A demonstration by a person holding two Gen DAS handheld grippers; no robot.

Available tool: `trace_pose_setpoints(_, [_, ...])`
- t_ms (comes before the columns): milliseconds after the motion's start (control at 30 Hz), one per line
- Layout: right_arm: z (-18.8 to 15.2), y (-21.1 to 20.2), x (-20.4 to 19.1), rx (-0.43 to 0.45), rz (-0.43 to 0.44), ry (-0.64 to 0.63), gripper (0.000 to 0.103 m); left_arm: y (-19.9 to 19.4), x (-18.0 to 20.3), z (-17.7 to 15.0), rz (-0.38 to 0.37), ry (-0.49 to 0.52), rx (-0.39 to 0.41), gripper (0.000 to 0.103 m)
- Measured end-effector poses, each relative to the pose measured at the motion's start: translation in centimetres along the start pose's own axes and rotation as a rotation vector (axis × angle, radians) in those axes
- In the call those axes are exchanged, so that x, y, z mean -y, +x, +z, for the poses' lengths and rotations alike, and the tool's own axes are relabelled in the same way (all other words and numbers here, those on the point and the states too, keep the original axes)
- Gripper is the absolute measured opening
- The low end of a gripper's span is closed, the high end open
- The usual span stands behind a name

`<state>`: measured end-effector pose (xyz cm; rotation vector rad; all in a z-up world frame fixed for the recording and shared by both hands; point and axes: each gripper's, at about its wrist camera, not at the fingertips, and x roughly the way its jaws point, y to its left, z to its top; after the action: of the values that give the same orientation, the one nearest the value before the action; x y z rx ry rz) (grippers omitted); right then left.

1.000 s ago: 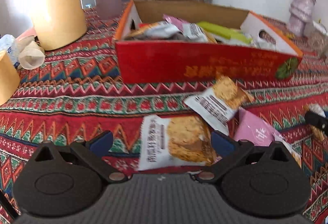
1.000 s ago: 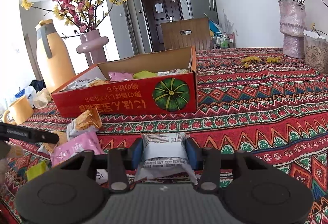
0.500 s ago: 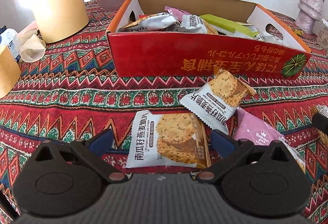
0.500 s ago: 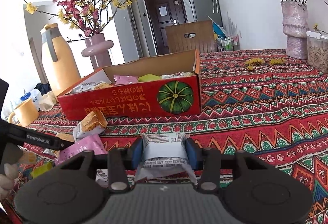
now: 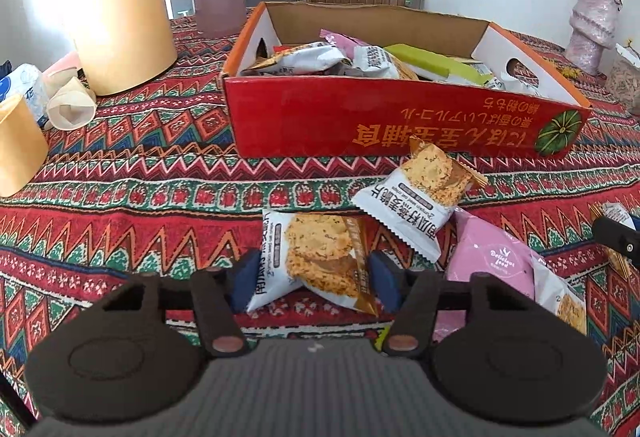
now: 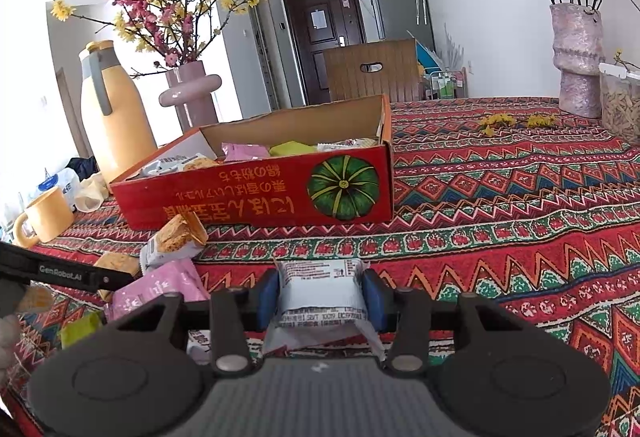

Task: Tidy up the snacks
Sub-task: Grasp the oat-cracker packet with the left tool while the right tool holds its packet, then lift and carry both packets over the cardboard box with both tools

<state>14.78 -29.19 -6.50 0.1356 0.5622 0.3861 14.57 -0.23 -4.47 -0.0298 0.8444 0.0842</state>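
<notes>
Left tool (image 5: 312, 283) just closed, buckling crinkly oat-crisp packet (image 5: 316, 261); right tool (image 6: 322, 297) pinches white pouch (image 6: 322, 289).

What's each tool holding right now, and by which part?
Right tool: white packet, pinched across its side edges. Left tool, jaws just closing: cookie packet, squeezed across its sides, buckling.

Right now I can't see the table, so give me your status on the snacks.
Left gripper jaws just closed onto white oat-crisp packet. Right gripper clamps white snack pouch. Red cardboard box ahead, path clear.
</notes>
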Motion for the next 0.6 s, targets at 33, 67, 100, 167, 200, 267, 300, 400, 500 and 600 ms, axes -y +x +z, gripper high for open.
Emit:
trace_pose_setpoints(33, [0.0,0.0,-0.1,-0.001,-0.003,-0.003,0.044,0.0,-0.1,0.0,0.001,-0.003,0.0,0.059])
trace_pose_setpoints(67, [0.0,0.0,-0.1,-0.002,-0.005,-0.008,0.044,-0.1,-0.1,0.0,0.003,-0.005,0.001,0.058])
trace_pose_setpoints(100, [0.0,0.0,-0.2,-0.002,-0.007,-0.012,0.044,-0.1,-0.2,-0.1,0.003,-0.006,0.003,0.057])
trace_pose_setpoints(167, [0.1,0.0,-0.3,-0.003,-0.011,-0.019,0.044,-0.2,-0.3,-0.1,0.002,-0.009,0.005,0.056])
trace_pose_setpoints(200, [0.1,0.0,-0.4,-0.003,-0.013,-0.02,0.044,-0.3,-0.3,-0.1,0.001,-0.012,0.007,0.056])
trace_pose_setpoints(267, [0.1,-0.1,-0.5,-0.004,-0.015,-0.022,0.044,-0.3,-0.5,-0.1,0.001,-0.017,0.01,0.056])
trace_pose_setpoints(300, [0.2,-0.1,-0.5,-0.003,-0.014,-0.022,0.044,-0.3,-0.5,-0.1,0.002,-0.017,0.012,0.055])
trace_pose_setpoints(400, [0.3,-0.2,-0.8,0.001,-0.01,-0.029,0.044,-0.5,-0.6,0.0,0.003,-0.01,0.022,0.055])
trace_pose_setpoints(500, [0.4,-0.3,-1.0,0.006,-0.007,-0.035,0.044,-0.8,-0.6,0.0,0.002,-0.003,0.04,0.055])
trace_pose_setpoints(600, [0.7,-0.4,-1.3,0.012,-0.002,-0.037,0.044,-1.1,-0.7,0.1,0.001,-0.005,0.061,0.055])
